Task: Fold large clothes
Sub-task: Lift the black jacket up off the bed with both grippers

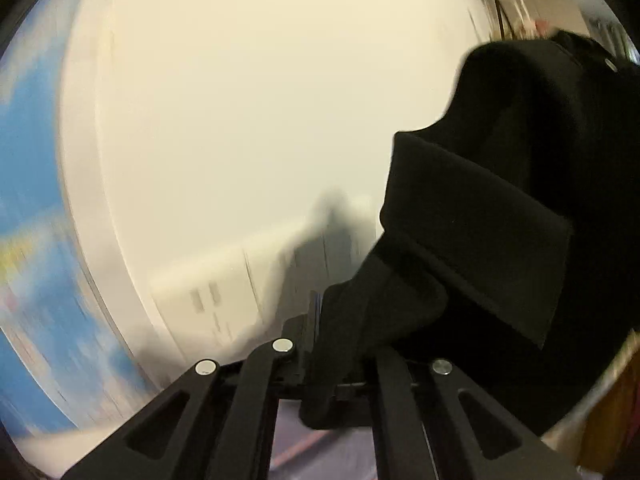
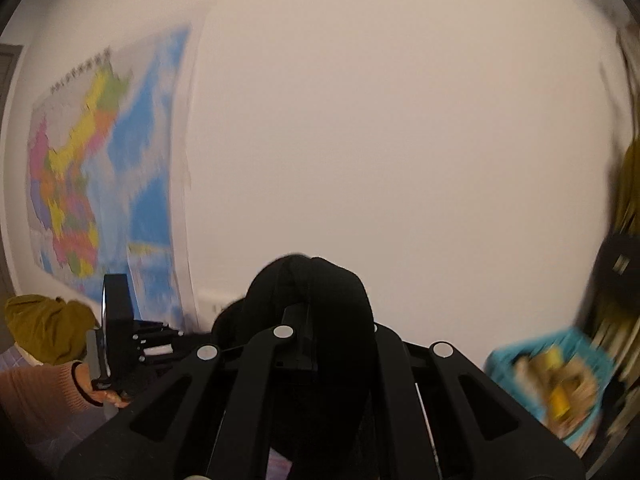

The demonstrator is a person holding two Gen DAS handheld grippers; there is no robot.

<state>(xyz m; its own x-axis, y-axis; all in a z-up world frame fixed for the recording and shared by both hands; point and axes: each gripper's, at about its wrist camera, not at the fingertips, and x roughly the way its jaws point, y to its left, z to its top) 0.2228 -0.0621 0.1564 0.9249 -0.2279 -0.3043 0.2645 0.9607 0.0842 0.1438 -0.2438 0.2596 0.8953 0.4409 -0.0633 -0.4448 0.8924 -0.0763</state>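
Observation:
A large black garment (image 1: 500, 208) is lifted in the air in front of a pale wall. My left gripper (image 1: 320, 320) is shut on one edge of it; the cloth rises to the upper right, where the right gripper (image 1: 592, 56) holds it. In the right wrist view, my right gripper (image 2: 310, 320) is shut on a bunched fold of the black garment (image 2: 316, 284), which drapes over both fingers and hides them. The left gripper (image 2: 168, 340) shows at lower left, held by a hand in a pink sleeve.
A coloured map (image 2: 104, 168) hangs on the wall at left, also blurred in the left wrist view (image 1: 36, 200). An olive cloth (image 2: 48, 324) lies low at left. A blue basket (image 2: 560, 376) with yellow items sits at lower right. A white wall unit (image 1: 224, 292) is mounted low.

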